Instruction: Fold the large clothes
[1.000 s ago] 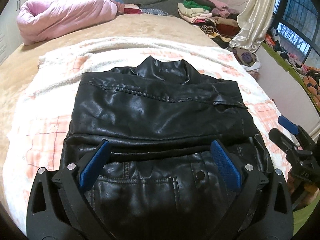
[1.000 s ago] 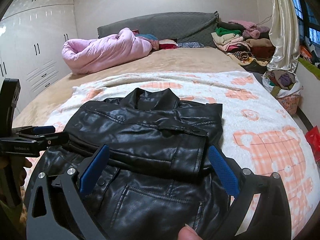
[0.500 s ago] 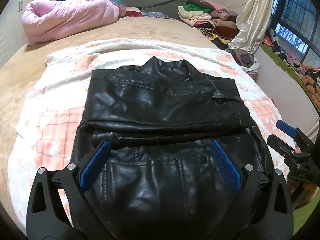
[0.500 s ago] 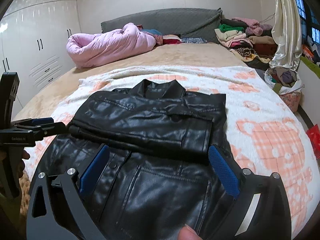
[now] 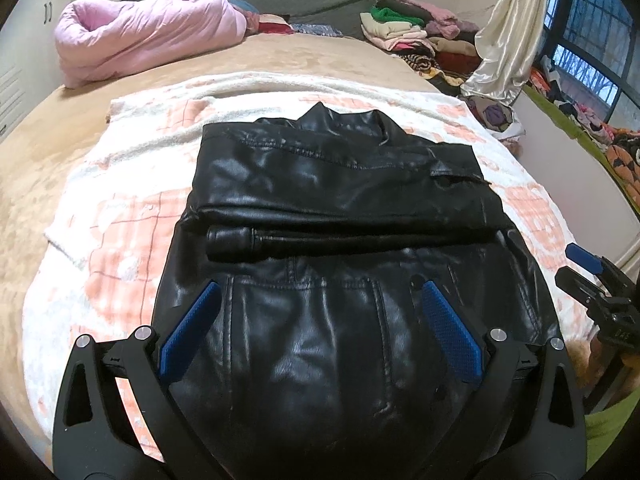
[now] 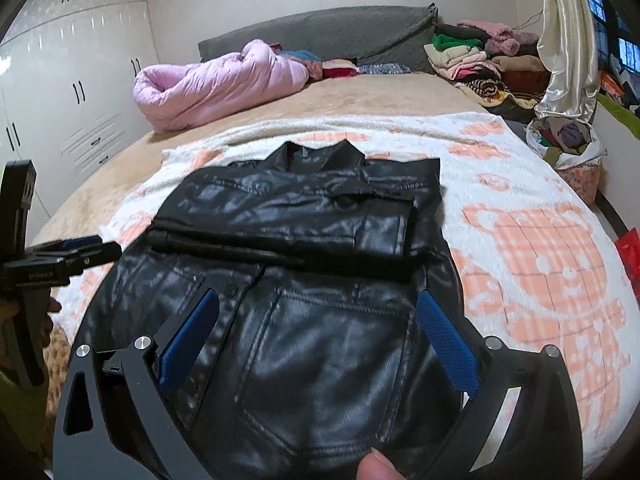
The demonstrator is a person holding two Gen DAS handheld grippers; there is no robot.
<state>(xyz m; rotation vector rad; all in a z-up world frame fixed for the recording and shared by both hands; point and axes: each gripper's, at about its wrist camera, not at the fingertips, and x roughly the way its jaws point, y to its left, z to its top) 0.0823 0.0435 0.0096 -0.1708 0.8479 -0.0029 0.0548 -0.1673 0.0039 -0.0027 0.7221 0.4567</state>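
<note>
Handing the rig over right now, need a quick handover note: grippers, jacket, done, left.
Left gripper: open, empty, over the near half of the black leather jacket.
Right gripper: open, empty, over the same half, toward the jacket's right edge.
Jacket lies on the white and orange blanket, collar at the far end.
Done: sleeves folded across the chest.
Left: probably grip the hem with both grippers, fold it up toward the collar, then smooth.

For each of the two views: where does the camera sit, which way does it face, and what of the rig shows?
Left wrist: on the left gripper, facing the headboard over the jacket; right gripper at right edge.
Right wrist: on the right gripper, same heading; a fingertip shows below.
Shared: jacket, blanket, pink duvet.
</note>
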